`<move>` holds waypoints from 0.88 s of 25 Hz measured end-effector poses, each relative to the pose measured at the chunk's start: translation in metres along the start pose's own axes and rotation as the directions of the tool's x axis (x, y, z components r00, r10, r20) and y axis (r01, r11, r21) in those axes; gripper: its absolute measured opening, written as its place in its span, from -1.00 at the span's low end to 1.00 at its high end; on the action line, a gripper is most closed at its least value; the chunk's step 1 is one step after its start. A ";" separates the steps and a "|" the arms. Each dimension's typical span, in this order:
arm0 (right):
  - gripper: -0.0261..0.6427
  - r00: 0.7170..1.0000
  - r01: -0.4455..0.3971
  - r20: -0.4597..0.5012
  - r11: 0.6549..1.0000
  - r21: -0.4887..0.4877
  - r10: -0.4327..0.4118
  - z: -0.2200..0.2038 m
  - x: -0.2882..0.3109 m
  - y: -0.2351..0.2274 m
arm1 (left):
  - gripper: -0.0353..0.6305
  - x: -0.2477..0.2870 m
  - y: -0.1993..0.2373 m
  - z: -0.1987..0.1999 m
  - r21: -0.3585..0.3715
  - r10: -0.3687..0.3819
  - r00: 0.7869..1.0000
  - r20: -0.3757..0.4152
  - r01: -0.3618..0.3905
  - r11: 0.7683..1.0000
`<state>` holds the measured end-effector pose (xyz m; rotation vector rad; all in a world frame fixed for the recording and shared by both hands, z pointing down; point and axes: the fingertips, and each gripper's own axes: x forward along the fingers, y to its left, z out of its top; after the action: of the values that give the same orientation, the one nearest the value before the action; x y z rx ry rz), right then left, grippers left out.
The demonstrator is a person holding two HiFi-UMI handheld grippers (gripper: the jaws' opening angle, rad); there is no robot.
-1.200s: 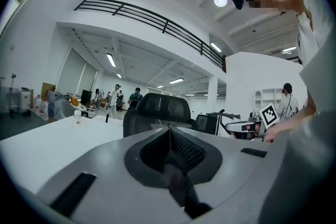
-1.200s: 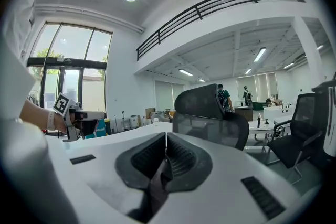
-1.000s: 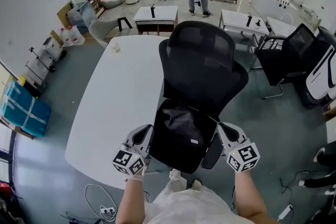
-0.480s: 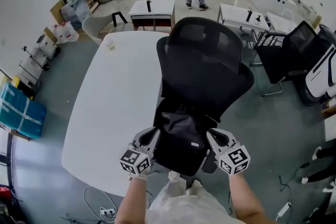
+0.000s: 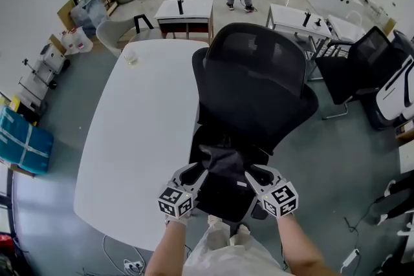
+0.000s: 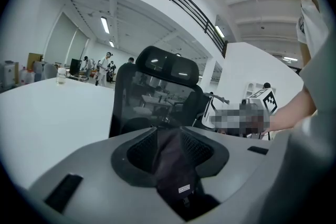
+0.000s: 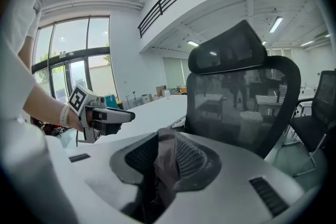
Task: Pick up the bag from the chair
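My left gripper (image 5: 197, 172) is clamped on a fold of the black bag (image 5: 223, 161). In the left gripper view the dark cloth runs straight between the two ribbed pads, with a small sewn label showing low on it. My right gripper (image 5: 251, 174) is clenched on the same bag from the other side, and in its own view a crumpled ridge of fabric is squeezed between the pads.

In the head view the two grippers sit close together at the bottom centre of the frame, tips angled toward each other. The bag is bunched up into a peak between them, over the front of the seat of the black mesh chair (image 5: 255, 74). I cannot tell whether its underside has cleared the seat (the cloth and the seat are both black). The chair's tall backrest fills the middle of the frame.

Just left of the chair lies the long white table (image 5: 129, 139), with a small clear cup (image 5: 131, 57) near its far end, toward the upper left. A second dark chair (image 5: 359, 61) stands at the right edge. People are standing at the top of the frame.
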<state>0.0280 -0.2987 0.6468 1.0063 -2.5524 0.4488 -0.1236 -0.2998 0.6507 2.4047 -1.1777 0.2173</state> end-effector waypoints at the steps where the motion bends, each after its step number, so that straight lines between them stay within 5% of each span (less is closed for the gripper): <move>1: -0.61 1.000 -0.002 -0.013 1.000 0.001 0.002 -0.004 0.004 0.000 | -0.47 0.004 0.002 -0.004 -0.004 -0.004 1.000 -0.013 0.004 1.000; 5: -0.56 0.998 -0.004 -0.067 1.000 0.018 0.005 -0.022 0.019 -0.003 | -0.34 0.023 0.007 -0.022 -0.026 -0.019 0.997 -0.072 0.017 1.000; 22: -0.54 0.984 0.051 -0.173 0.996 0.070 -0.039 -0.067 0.057 -0.012 | -0.29 0.070 0.026 -0.075 -0.089 -0.053 0.971 -0.232 0.033 0.996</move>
<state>0.0119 -0.3132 0.7329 1.0033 -2.3712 0.5947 -0.0961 -0.3289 0.7488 2.2564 -1.0066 0.4169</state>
